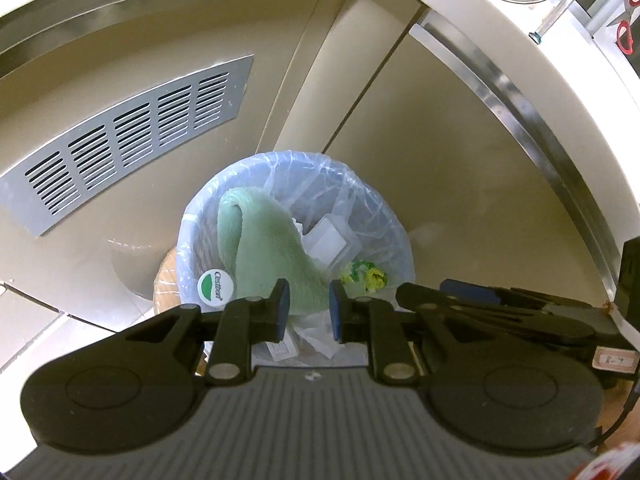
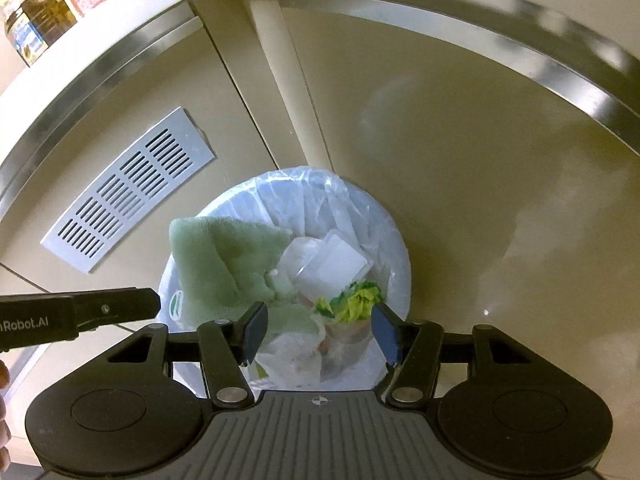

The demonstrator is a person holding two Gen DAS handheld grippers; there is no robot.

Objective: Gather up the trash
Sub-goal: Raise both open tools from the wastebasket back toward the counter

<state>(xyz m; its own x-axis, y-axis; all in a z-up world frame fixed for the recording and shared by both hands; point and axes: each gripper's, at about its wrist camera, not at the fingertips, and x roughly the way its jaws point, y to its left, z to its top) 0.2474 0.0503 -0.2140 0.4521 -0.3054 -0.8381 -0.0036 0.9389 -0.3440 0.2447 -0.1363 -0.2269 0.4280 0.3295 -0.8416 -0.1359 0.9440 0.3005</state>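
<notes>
Left gripper (image 1: 309,307): fingers narrowly apart, empty. Right gripper (image 2: 320,330): fingers wide apart, empty. Both hover above lined trash bin (image 2: 394,240). Inside bin, below fingers: green cloth (image 1: 264,236) draped at left, clear plastic container (image 2: 338,262) centre, yellow-green wrapper (image 2: 354,300) near right.

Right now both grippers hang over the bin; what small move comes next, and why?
Probably lift both clear. The left gripper and right gripper look empty, jaws apart above the bin. The green cloth droops over its rim and the yellow-green wrapper lies inside, so both drops seem done.
</notes>
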